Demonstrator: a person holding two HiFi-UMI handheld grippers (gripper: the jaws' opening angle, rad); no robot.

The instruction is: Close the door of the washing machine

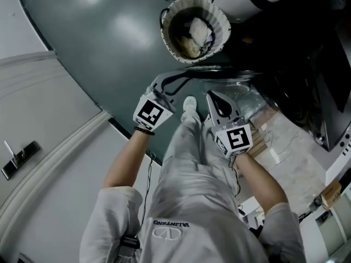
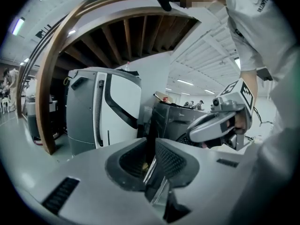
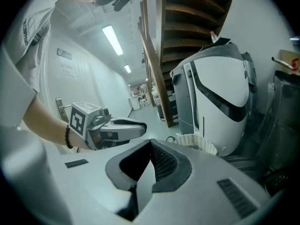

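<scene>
My left gripper (image 2: 150, 142) holds its fingers slightly apart, empty; my right gripper (image 3: 150, 143) is clenched on nothing; laundry basket (image 1: 193, 2) at twelve o'clock

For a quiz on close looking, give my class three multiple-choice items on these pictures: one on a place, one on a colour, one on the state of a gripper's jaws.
1. Where does the basket stand? A on a chair; B on the floor; C on a shelf.
2. What colour is the basket? A red; B black; C white.
3. How do the right gripper's jaws stand? A together, nothing between; B wide apart; C closed on cloth.
Key: 1 B, it sits on the dark floor in the head view; 2 C, its woven wall is white; 3 A, their tips meet.
</scene>
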